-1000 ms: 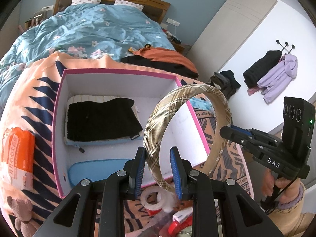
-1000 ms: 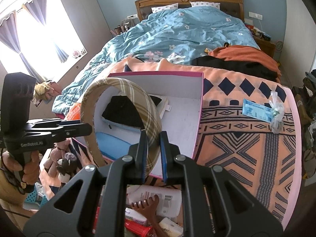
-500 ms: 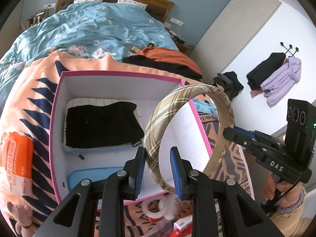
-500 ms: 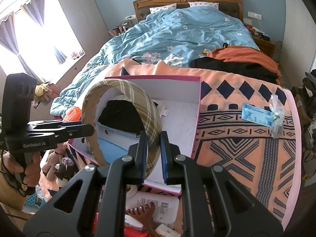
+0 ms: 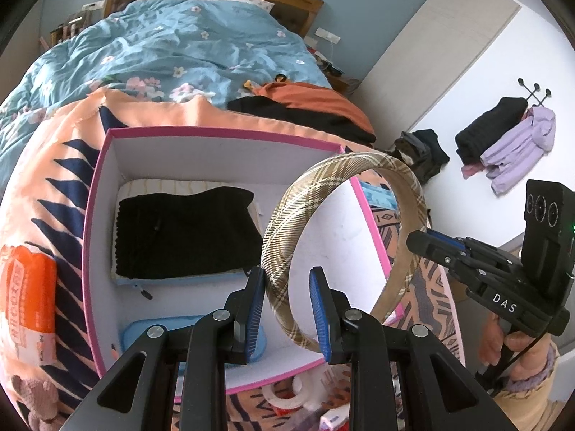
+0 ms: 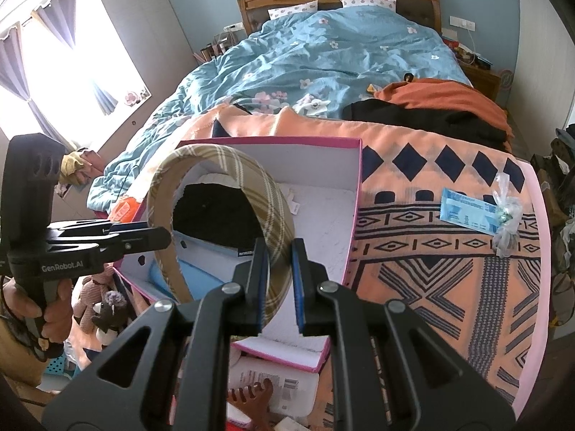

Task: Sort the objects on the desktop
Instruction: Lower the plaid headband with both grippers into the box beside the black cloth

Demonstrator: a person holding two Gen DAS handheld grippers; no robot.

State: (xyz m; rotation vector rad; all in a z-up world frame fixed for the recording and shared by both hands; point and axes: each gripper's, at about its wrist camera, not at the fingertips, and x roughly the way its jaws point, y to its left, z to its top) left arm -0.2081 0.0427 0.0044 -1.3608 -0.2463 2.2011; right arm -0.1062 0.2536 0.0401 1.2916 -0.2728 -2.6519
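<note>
A tan plaid headband (image 5: 345, 168) hangs upright over the right half of a white box with a pink rim (image 5: 222, 133). My left gripper (image 5: 287, 309) is shut on one leg of the band. My right gripper (image 6: 280, 280) is shut on the other leg of the headband (image 6: 230, 158). The two grippers face each other across the box (image 6: 273, 140). The left gripper (image 6: 158, 237) shows at the left of the right wrist view, and the right gripper (image 5: 417, 244) at the right of the left wrist view. A hand holds each handle.
Inside the box lie a folded black cloth (image 5: 187, 230) and a blue pouch (image 5: 154, 327). Around it on the patterned orange cloth (image 6: 431, 251) are an orange packet (image 5: 25, 287), a tape roll (image 5: 287, 395), a blue packet (image 6: 467, 208) and a brown hair claw (image 6: 251, 398). A bed lies behind.
Both grippers have carried the headband forward, further over the box, which now sits lower and larger in both views. Neither grip on the band has changed.
</note>
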